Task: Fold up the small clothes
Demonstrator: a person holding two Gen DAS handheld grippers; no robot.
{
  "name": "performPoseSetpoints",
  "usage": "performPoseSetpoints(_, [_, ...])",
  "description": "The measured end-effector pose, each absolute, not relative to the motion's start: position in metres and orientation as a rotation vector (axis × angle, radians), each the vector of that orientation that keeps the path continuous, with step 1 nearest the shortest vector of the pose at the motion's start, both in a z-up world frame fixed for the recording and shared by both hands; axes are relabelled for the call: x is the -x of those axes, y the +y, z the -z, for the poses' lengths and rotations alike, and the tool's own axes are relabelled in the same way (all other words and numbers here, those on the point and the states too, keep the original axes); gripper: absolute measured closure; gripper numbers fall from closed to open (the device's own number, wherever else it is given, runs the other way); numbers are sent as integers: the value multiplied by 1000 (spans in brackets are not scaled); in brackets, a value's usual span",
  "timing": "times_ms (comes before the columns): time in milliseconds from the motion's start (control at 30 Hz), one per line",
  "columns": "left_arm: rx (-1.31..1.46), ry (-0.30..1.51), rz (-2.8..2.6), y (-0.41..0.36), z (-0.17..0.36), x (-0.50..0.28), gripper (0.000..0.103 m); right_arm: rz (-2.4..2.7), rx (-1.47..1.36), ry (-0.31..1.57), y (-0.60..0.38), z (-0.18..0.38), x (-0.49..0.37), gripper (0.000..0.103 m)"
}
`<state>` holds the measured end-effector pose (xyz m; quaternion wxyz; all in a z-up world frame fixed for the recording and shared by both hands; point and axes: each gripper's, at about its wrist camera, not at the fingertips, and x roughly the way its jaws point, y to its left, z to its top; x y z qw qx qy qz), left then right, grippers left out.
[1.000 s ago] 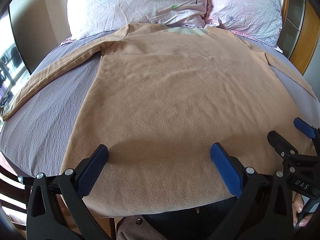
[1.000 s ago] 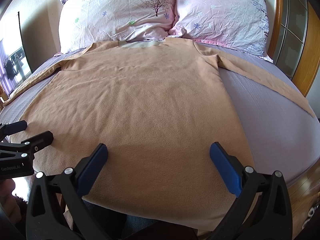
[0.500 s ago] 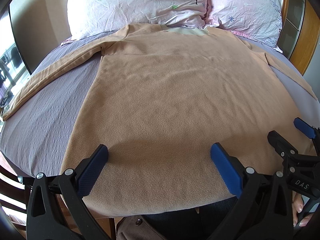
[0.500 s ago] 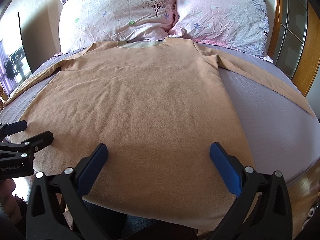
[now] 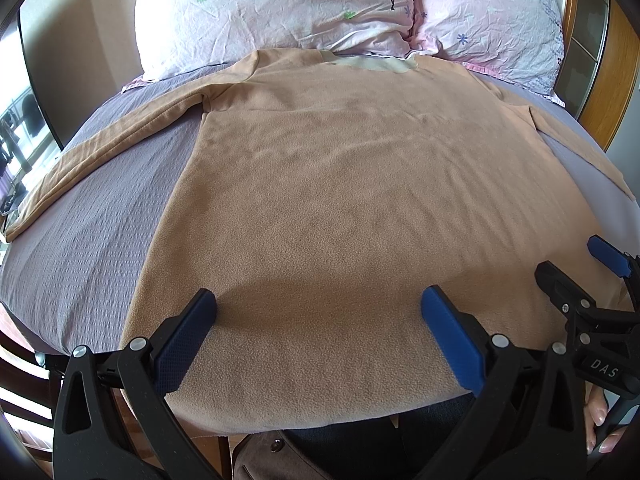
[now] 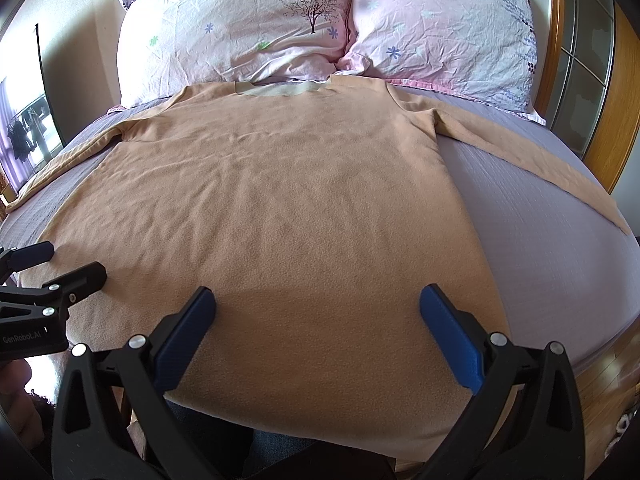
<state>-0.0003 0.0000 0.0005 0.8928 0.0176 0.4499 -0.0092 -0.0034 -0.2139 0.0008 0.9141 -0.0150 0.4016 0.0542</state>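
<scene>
Both sets of fingers, left gripper (image 5: 318, 336) and right gripper (image 6: 316, 334), are wide open and hold nothing. Nothing has moved (not since a second ago). The shirt (image 6: 280, 216) lies flat on the bed (image 6: 560, 248), so folding hasn't started.

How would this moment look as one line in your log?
stage: pre-fold | shirt: flat on bed | left gripper: open | right gripper: open

Both wrist views look low from the bed's (image 5: 80, 240) foot toward the pillows (image 6: 240, 28); side by side.
</scene>
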Motion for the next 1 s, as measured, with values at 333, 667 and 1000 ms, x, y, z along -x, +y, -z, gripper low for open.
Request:
performPoseSetpoints(333, [-37,931,20,0,-1,0,1,-110,30,827,-214,-1,4,2])
performPoseSetpoints(667, [-50,893,62,3,-4,2,1,-64,-453,673,-363,-43,-24,2])
performPoseSetpoints(1000, [99,624,102,53,-49,-24,1,503,-1059,646,-618,-16,-68,41])
